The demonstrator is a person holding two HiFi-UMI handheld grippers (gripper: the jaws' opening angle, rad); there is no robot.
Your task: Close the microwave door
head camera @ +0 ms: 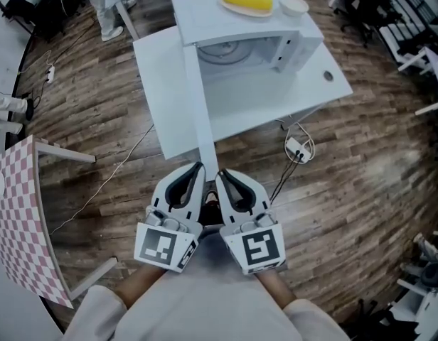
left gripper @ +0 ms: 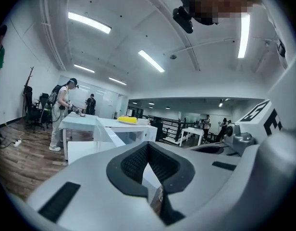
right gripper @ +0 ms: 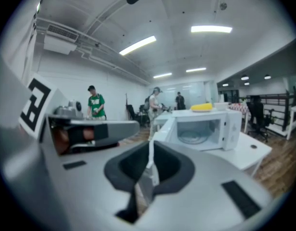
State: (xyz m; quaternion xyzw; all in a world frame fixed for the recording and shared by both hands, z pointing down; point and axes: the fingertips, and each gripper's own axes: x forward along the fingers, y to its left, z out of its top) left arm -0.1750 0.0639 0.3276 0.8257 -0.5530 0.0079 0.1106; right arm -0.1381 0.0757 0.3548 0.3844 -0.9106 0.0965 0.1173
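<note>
We stood in a large workroom with a dark plank floor (head camera: 361, 183). Other people were busy at desks far behind, and a checked cloth (head camera: 20, 212) lay off to our left. The white surface (head camera: 326, 94) was in front of us, mostly bare, with a cable (head camera: 297, 148) on the floor just by its near edge. The microwave (head camera: 301, 45) sat towards the back of the surface, its cavity facing us and the turntable showing, so the task was not yet done. Its door (head camera: 198, 105) was swung fully out from the cavity's left side and reached towards us past the surface's near edge, so from above it showed edge-on as a thin white strip. We held the left tool (head camera: 198, 167) and the right tool (head camera: 221, 173) side by side at the door's free end, one on each side of it. We judged this was so that either could push the panel sideways towards the cavity. Both tools had their jaws pressed together with nothing between them, which suited a push rather than a grip. We could not tell whether either touched the door. On the microwave's roof lay a plate (head camera: 270, 8) of yellow food (head camera: 249, 2), with a small bowl (head camera: 294, 6) just beside it. A gentle swing, we thought, would keep them from shaking.
</note>
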